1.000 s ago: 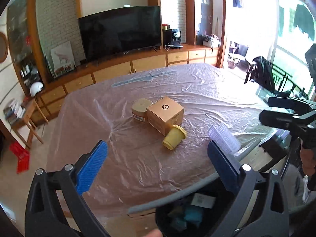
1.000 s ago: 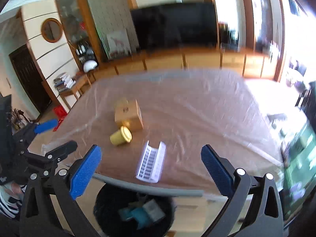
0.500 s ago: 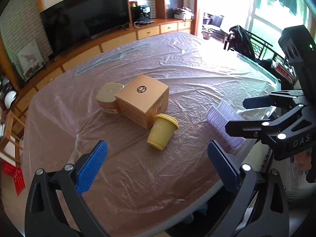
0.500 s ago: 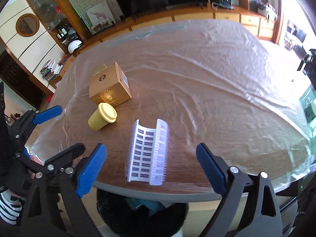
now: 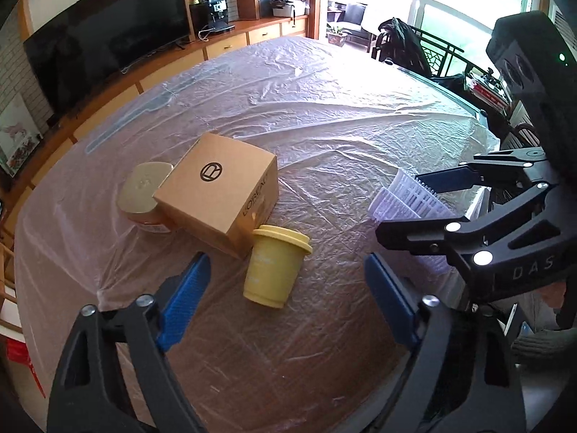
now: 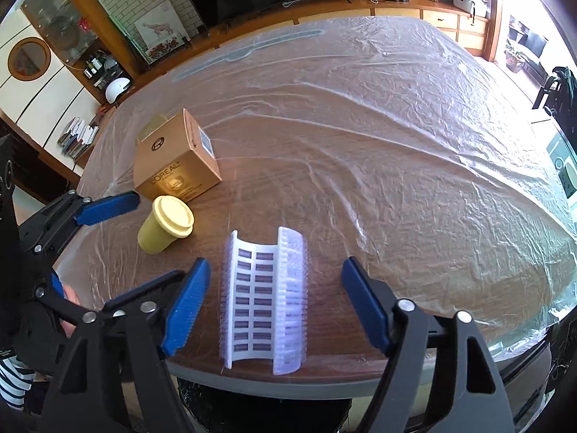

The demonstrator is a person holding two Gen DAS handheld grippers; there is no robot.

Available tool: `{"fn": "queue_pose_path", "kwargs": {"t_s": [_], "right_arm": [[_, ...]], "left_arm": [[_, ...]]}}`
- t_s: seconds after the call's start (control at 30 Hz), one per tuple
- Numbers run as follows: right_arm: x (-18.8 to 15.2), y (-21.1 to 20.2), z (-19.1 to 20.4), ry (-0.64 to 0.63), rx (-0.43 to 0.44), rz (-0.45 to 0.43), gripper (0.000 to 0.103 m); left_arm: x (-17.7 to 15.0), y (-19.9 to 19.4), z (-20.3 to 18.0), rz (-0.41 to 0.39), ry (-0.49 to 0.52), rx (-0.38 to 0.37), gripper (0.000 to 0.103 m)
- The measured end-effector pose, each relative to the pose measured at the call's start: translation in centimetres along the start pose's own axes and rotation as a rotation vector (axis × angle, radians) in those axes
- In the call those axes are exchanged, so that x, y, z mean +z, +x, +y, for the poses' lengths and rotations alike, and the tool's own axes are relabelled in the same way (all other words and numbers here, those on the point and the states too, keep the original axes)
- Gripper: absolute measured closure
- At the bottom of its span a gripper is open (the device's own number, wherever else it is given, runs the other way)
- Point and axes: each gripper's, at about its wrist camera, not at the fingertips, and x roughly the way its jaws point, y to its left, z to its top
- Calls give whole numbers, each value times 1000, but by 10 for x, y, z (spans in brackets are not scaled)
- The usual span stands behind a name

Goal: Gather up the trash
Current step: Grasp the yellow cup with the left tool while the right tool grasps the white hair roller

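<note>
Left wrist view: the left tool (image 5: 285, 292) is closing, its blue pads either side of a small yellow lidded plastic cup (image 5: 274, 265) but clear of it. The cup lies tipped on the plastic-sheeted wooden bench (image 5: 324, 115), touching a brown cardboard box (image 5: 220, 193).

Right wrist view: the right tool (image 6: 276, 301) is closing astride a white ribbed plastic tray (image 6: 265, 299) at the bench's near edge, pads not yet touching.
</note>
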Motion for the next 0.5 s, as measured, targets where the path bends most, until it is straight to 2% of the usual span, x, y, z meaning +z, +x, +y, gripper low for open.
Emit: {"fn": "queue_pose_path", "kwargs": {"t_s": [0.07,0.17,0.5], "right_arm": [[3,0,-1,0,0,-2,34],[3,0,2,-14,-4,-3,37],[4,5,12,-21,8,-9,38]], "left_arm": [[1,1,0,5,5,-16,29],[3,3,-1,9,11,-32,34],[6,10,2,30,0,-14,34]]}}
